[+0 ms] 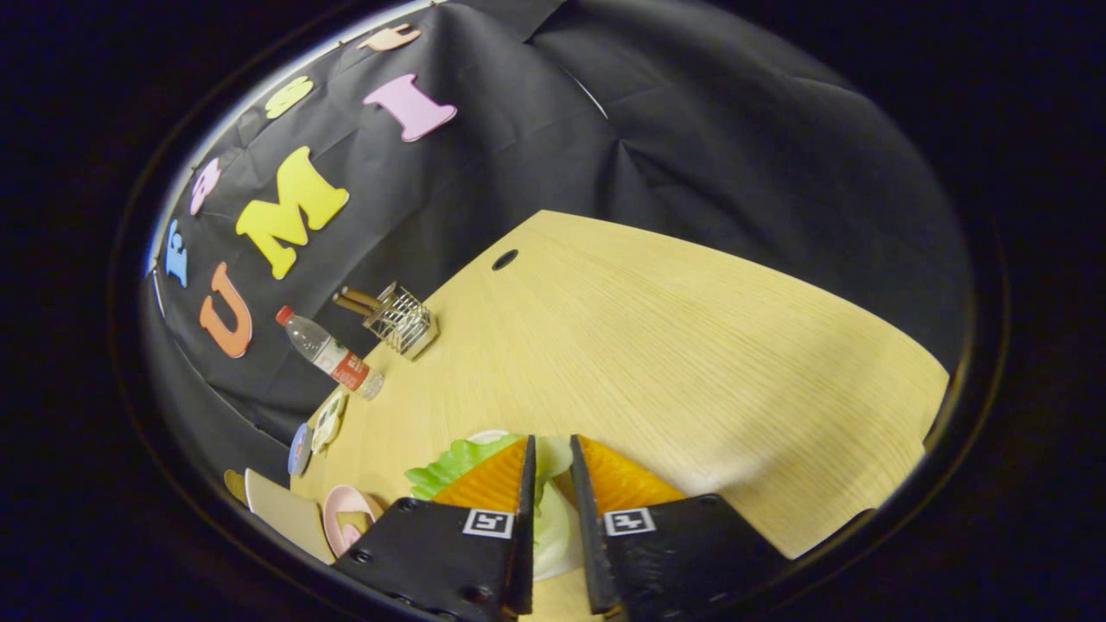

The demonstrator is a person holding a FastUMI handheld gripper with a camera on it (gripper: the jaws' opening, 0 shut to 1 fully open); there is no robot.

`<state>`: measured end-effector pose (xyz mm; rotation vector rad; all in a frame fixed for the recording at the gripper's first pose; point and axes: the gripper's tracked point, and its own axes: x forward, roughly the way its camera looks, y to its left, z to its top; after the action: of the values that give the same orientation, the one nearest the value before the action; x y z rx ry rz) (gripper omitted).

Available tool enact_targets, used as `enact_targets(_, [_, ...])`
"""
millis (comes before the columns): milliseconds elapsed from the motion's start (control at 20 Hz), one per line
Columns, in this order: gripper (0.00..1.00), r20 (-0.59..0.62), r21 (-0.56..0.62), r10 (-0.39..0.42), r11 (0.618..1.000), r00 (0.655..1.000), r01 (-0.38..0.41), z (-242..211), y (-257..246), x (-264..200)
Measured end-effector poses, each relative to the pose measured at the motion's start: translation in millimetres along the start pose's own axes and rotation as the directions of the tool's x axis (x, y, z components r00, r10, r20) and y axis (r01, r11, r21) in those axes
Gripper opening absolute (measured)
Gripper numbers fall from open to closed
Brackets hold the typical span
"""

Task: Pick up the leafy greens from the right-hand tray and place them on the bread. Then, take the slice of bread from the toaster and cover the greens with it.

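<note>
At the left edge of the pale wood-grain tabletop (691,345), a flat cream rectangular board (285,511) was seen, and beside it a small pink round plate (344,511) carrying a tan piece whose nature could not be made out. Two small flat round items (315,432) lay further back. A clear plastic water bottle with a red cap and red label (328,352) stood near the black cloth wall, and beside it a wire mesh holder (402,320) contained brown wooden sticks (354,301). A dark round hole (505,259) was noted in the tabletop beyond. The crinkled green leafy greens (449,466) were found at the gripper (551,453), spreading out left of the left finger, with paler leaf visible in the narrow gap between the fingers. The ridged-padded fingers were drawn close together, the leaf apparently pinched between them. A pale rim (488,435) showed behind the greens.
</note>
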<state>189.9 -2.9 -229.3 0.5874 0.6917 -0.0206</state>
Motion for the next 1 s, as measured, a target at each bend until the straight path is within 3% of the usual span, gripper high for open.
enact_targets(100, [0.04, 0.011, -0.014, 0.008, 1.0, 1.0, -0.008, 3, 4, -4])
enact_targets(150, [0.01, 0.014, -0.026, 0.024, 0.999, 1.0, -0.024, 3, 8, -7])
enact_targets(750, [0.0, 0.109, -0.053, 0.194, 0.98, 0.975, -0.19, 22, 91, -75])
enact_targets(1000, [0.0, 0.129, -0.108, 0.233, 0.969, 0.964, -0.22, 22, 130, -102])
